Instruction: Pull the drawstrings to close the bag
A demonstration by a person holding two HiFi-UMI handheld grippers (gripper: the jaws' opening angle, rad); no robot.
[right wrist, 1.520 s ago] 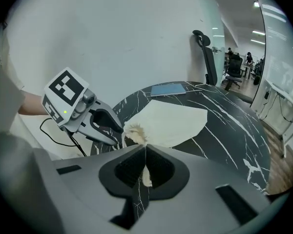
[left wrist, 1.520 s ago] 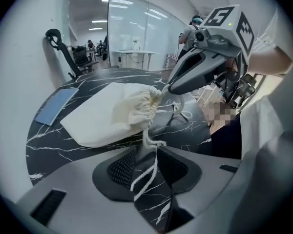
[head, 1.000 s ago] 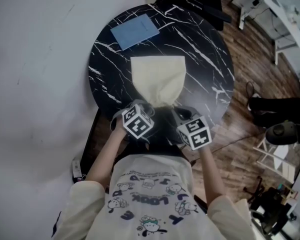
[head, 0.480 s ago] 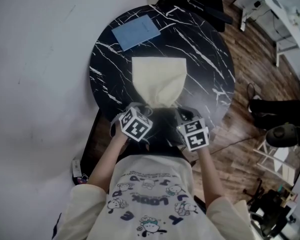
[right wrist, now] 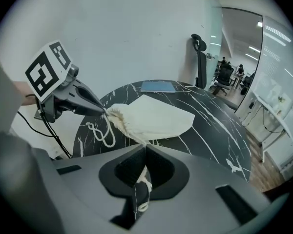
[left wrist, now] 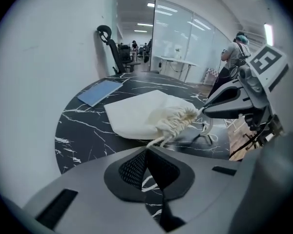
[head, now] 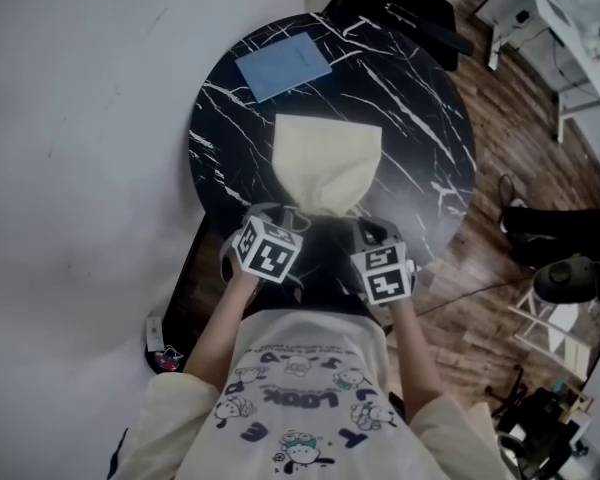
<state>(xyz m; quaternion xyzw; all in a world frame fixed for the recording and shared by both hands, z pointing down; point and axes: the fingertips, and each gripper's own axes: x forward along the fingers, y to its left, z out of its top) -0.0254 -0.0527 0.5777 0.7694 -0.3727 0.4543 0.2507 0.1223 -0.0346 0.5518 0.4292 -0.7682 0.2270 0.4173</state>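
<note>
The cream bag (head: 327, 163) is laid on the black marble tabletop (head: 425, 88), its gathered mouth at the near edge — between both grippers. The left gripper (left wrist: 146, 149) is clamped on one drawstring (left wrist: 155, 141); the right gripper (right wrist: 145, 147) is clamped on the other cord (right wrist: 138, 140).

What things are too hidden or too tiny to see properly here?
- Inside the bag: every view, its cloth covers it.
- Bag's puckered mouth: head view, the left gripper and right gripper crowd over it.
- Blue sheet: head view, too small to tell paper from book.
</note>
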